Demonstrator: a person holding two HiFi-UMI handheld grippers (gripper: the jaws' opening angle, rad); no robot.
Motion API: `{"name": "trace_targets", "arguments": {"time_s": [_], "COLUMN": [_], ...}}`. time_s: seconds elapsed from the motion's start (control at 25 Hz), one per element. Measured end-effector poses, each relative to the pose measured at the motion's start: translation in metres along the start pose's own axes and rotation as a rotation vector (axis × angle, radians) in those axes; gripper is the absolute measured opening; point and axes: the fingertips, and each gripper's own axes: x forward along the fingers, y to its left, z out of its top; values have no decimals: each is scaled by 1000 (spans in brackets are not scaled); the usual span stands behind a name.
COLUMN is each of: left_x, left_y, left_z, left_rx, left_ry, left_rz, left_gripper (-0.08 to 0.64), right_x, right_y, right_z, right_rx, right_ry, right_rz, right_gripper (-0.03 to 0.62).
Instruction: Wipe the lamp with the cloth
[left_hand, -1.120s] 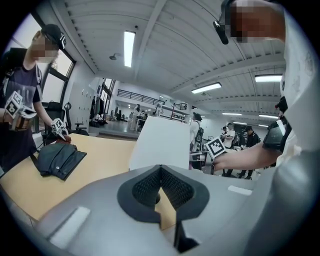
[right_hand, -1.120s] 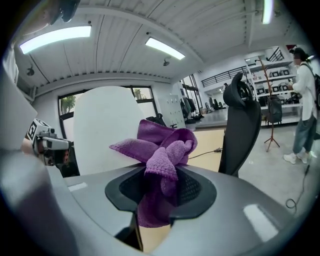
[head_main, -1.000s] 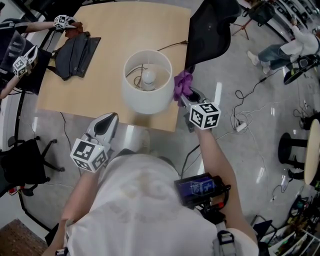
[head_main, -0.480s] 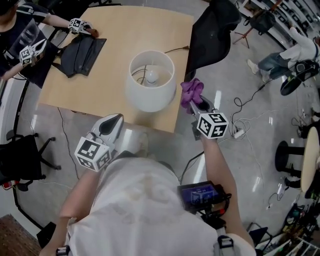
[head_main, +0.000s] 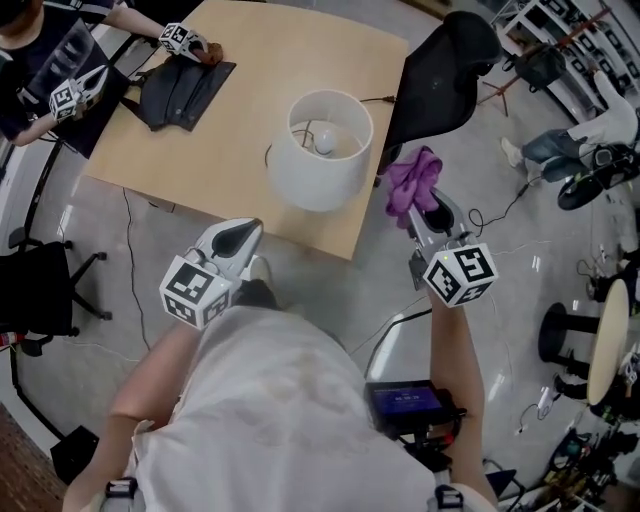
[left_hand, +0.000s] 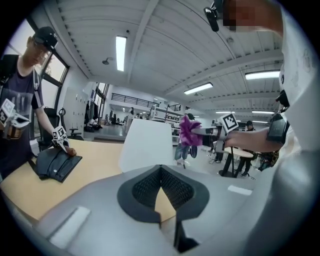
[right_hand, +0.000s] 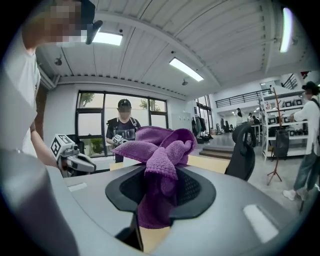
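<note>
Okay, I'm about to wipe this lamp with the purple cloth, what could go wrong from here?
The lamp stands near the front edge of the table and the left gripper is off it, so a sideways wipe might push or tip it. The cloth is bunched in the fingers of the right gripper, with loose folds that may catch on the lamp's rim.

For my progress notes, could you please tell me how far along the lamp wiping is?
Done: the cloth is picked up, clamped in the right gripper. In hand: it is held in the air beside the lamp, not touching it. Remaining: the wiping itself; the lamp shows no sign either way. The left gripper is shut and empty.
</note>
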Motion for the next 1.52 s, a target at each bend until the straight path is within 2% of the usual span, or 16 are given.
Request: {"name": "trace_targets", "arguments": {"time_s": [0.12,0.28,0.36,0.48,0.6,0.68,0.8,0.96,1.04,1.32,1.4,1.52], "left_x": [9,23,26,28,29,30,33,34,32,27,30,34], "left_y": [-5,2,14,46,66,74,85,101,110,131,133,133], "left_z": [-4,-1,3,13,22,25,26,26,25,17,12,8], "left_rx": [39,45,51,35,0,-10,-24,-40,-45,-63,-69,-67], "left_ry": [6,-9,-16,-27,-56,-68,-70,-64,-62,-36,-24,-20], "left_rz": [-26,-75,-91,-74,-65,-76,-96,-115,-120,-177,-200,-235], "left_gripper": [2,2,2,2,2,2,2,2,2,2,2,2], "right_x": [3,24,41,77,106,123,145,153,160,178,170,152], "right_y": [21,32,35,42,54,54,52,71,80,56,49,47], "right_z": [34,74,85,90,79,67,47,17,5,2,2,-8], "right_rx": [-85,-277,-408,-640,-897,-1061,-1221,-1317,-1356,-1378,-1413,-1442], "right_ry": [13,100,194,338,498,625,789,981,1040,1221,1299,1428], "right_rz": [76,116,126,168,267,302,371,555,583,352,339,400], "right_gripper": [143,144,144,146,144,144,140,135,135,129,129,129]}}
